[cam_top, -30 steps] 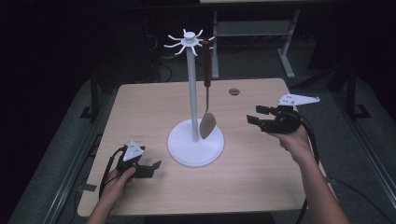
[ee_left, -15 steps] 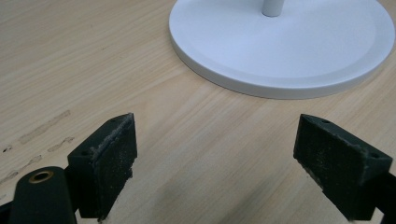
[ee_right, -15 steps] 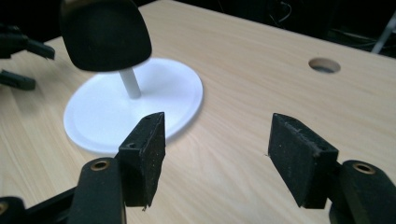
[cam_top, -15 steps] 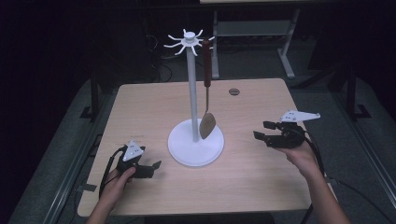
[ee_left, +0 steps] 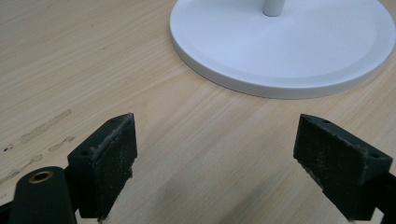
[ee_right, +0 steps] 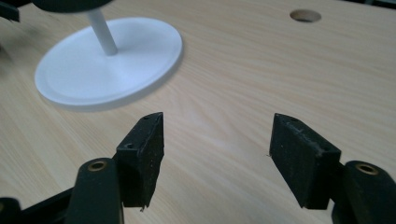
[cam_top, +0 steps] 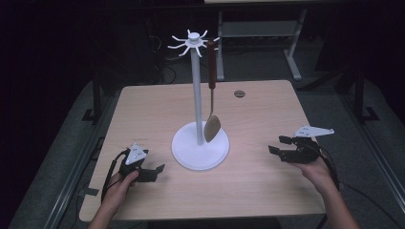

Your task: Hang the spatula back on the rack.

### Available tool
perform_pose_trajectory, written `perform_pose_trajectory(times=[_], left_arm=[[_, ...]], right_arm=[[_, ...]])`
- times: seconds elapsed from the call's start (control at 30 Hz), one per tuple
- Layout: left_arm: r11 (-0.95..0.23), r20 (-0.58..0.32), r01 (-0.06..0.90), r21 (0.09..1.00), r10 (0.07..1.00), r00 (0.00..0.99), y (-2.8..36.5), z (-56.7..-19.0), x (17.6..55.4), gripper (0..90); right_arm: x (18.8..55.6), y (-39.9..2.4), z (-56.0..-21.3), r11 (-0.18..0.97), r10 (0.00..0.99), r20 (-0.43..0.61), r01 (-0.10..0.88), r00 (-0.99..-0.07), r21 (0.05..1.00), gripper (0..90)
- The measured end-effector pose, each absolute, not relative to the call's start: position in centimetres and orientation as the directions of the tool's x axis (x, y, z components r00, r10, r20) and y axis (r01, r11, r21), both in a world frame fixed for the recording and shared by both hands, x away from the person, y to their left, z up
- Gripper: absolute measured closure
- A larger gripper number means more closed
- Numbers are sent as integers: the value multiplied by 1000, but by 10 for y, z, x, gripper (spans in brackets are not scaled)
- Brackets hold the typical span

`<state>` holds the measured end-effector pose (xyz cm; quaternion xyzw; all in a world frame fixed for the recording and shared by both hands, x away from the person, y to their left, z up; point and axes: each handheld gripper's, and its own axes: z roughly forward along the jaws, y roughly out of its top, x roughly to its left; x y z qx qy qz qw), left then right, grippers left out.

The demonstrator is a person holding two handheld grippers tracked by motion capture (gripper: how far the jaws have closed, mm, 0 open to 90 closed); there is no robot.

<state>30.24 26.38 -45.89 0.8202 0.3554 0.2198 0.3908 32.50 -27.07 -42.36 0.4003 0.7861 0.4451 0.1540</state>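
Left of the white stand, the left gripper rests on the table, jaws spread and empty. A spoon hangs from the stand's top, its bowl near the base. Right of the stand, the right gripper has its jaws just opening, nothing between them

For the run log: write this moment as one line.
spoon: hanging on stand | left gripper: open, empty, low over table | right gripper: jaws just opening, empty, right of stand

The tabletop is pale matt wood grain. The stand looks smooth white plastic with a soft sheen. The spoon is brown wood. Tool pads are rough, matt black.
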Motion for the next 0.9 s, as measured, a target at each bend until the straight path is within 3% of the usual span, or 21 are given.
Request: perform_pose_trajectory(times=[0.9], left_arm=[[-440,81,413,797,756,649,264,-460,303,128]], right_arm=[[321,-289,-445,301,824,80,552,-561,777,340]])
